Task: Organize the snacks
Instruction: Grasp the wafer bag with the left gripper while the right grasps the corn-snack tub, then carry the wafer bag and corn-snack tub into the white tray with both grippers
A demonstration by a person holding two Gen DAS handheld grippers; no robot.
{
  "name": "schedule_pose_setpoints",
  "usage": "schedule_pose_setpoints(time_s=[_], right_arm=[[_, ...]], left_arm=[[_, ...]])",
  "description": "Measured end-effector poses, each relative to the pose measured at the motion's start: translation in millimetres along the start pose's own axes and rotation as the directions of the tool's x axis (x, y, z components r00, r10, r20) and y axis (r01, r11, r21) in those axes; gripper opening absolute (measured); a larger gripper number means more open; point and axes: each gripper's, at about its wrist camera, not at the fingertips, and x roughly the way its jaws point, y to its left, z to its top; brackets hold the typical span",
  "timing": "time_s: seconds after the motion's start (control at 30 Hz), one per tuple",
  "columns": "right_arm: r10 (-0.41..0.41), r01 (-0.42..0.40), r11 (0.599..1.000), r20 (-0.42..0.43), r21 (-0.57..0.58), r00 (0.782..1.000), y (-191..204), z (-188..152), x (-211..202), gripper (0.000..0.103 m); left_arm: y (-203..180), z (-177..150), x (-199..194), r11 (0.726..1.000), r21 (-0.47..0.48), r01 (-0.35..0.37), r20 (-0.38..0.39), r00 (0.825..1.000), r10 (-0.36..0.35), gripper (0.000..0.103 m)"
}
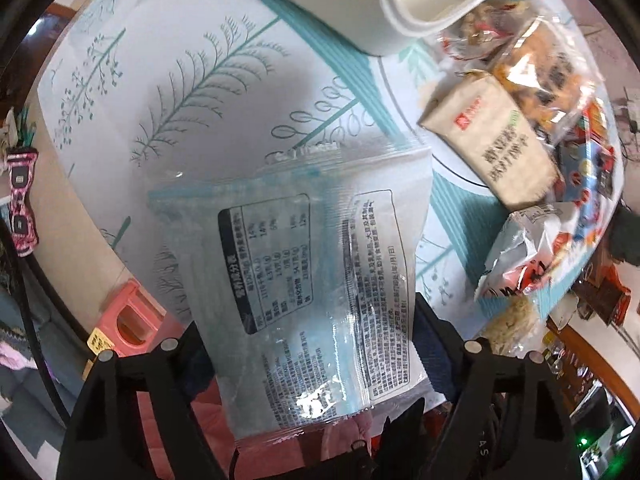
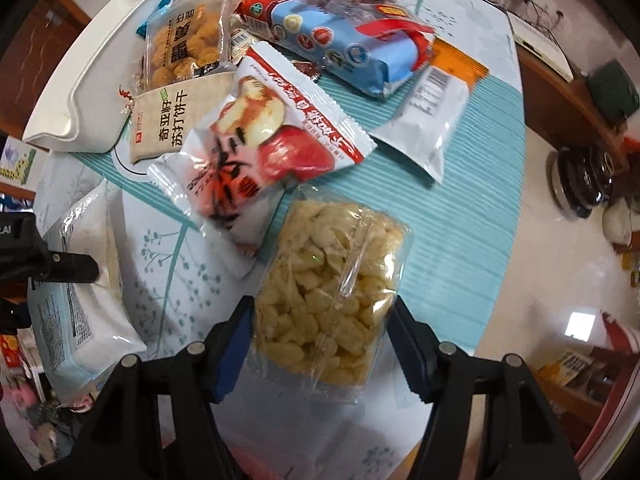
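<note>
My left gripper (image 1: 308, 344) is shut on a pale blue-white snack packet (image 1: 312, 272), label side up, held over the tablecloth. The packet also shows at the left edge of the right wrist view (image 2: 76, 320). My right gripper (image 2: 320, 344) is shut on a clear pack of puffed yellow snack (image 2: 332, 296). A white tray (image 1: 376, 8) lies ahead of the left gripper; it also shows in the right wrist view (image 2: 80, 92). A pile of snacks lies on the table: a beige cracker pack (image 2: 168, 120), an apple-print bag (image 2: 256, 148), a blue-red pack (image 2: 348, 44).
The round table (image 2: 460, 208) has a teal and white plant-print cloth. A clear bag of fried snack (image 2: 184, 48) and an orange-white packet (image 2: 432, 104) lie in the pile. A pink stool (image 1: 128, 320) stands below the left table edge. Floor and furniture lie beyond the right edge.
</note>
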Motion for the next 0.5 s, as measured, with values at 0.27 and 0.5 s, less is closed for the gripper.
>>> schedule_pose_setpoints(time_s=[0.27,0.5], right_arm=[[0.020,-0.023,0.998,0.055,0.053,0.998,0,-11,-30,0.065],[0.042,-0.051,0.996,0.123,0.070,0.992,4,-15,-60,0.065]], left_arm=[[1,-18,-39,0.997,0.077,-0.008,0.051,0.999,0.004,0.082],[7,-32,-82,0.991,0.133,-0.024,0.172,0.985,0.000,0.082]])
